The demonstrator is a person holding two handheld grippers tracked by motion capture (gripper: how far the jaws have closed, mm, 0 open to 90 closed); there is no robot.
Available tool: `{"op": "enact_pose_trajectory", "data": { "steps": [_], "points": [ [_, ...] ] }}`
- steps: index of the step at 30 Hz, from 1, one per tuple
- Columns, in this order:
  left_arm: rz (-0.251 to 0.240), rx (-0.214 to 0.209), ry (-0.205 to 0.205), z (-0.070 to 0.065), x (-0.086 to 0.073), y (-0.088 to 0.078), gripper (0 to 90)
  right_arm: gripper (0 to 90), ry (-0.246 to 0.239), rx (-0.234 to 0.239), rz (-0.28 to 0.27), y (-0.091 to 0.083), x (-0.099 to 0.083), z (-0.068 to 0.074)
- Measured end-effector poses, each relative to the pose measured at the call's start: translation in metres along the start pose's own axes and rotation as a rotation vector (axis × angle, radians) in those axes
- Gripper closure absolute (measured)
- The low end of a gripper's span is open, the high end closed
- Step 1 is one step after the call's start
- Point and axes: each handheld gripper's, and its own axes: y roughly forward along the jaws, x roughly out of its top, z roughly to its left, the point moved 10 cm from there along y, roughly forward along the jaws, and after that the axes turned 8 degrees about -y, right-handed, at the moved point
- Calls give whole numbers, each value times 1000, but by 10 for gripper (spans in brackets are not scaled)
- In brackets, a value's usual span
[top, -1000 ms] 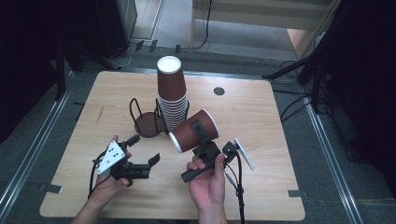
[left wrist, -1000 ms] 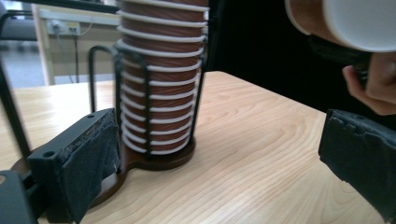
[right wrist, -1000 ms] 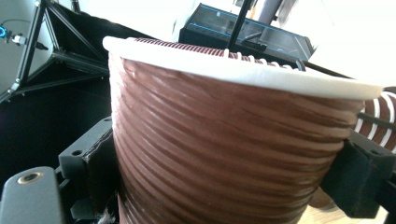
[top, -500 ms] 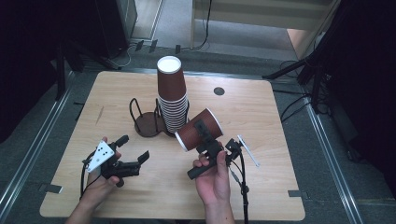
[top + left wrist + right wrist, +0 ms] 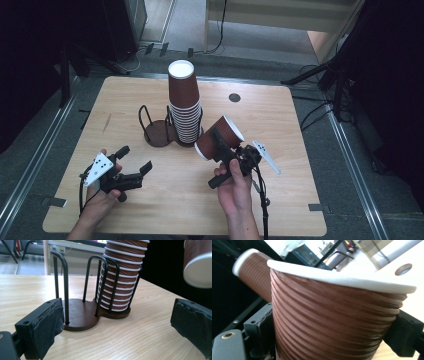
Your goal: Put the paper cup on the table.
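Now my right gripper [image 5: 220, 150] clamps one brown cup [image 5: 219, 138].
My left gripper [image 5: 134, 165] gapes wide, empty (holder [image 5: 161, 136] carries a stack [image 5: 184, 107]).

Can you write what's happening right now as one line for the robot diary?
right gripper: shut on paper cup, tilted, lifted | left gripper: open, holding nothing | cup stack: in wire holder | table

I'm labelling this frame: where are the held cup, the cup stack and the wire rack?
Held cup [image 5: 222, 137], high view, on its ribbed side.
Cup stack [image 5: 183, 100], high view, on the top cup's side.
Wire rack [image 5: 80, 315], left gripper view, on its round base.
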Motion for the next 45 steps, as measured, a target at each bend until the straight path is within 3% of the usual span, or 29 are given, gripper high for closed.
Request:
{"op": "enact_pose_trajectory", "data": {
  "steps": [3, 6, 10, 12, 15, 18, 26, 33, 40, 45],
  "points": [
    [1, 9, -3, 2, -1, 0, 0, 114, -67, -60, 2, 4, -1, -12],
    [-2, 13, -8, 5, 0, -1, 0, 114, -92, -77, -13, 5, 1, -18],
    [-6, 25, -16, 9, 0, -2, 0, 114, -166, -103, -37, 8, 3, -23],
    [-7, 31, -21, 11, 0, -3, 0, 114, -214, -132, -49, 10, 4, -27],
    [-12, 38, -31, 15, 1, -4, 0, 114, -245, -188, -69, 12, 9, -35],
    [-17, 49, -37, 20, 3, -5, 0, 114, -276, -204, -101, 15, 15, -39],
    [-24, 67, -54, 29, 6, -7, 0, 114, -459, -243, -138, 25, 28, -42],
    [-18, 73, -57, 32, 4, -7, 0, 114, -535, -255, -165, 35, 37, -47],
    [-18, 74, -61, 33, 3, -8, 0, 114, -541, -283, -152, 45, 40, -61],
    [-21, 81, -65, 36, 3, -8, 0, 114, -582, -307, -132, 54, 40, -75]
  ]
}}
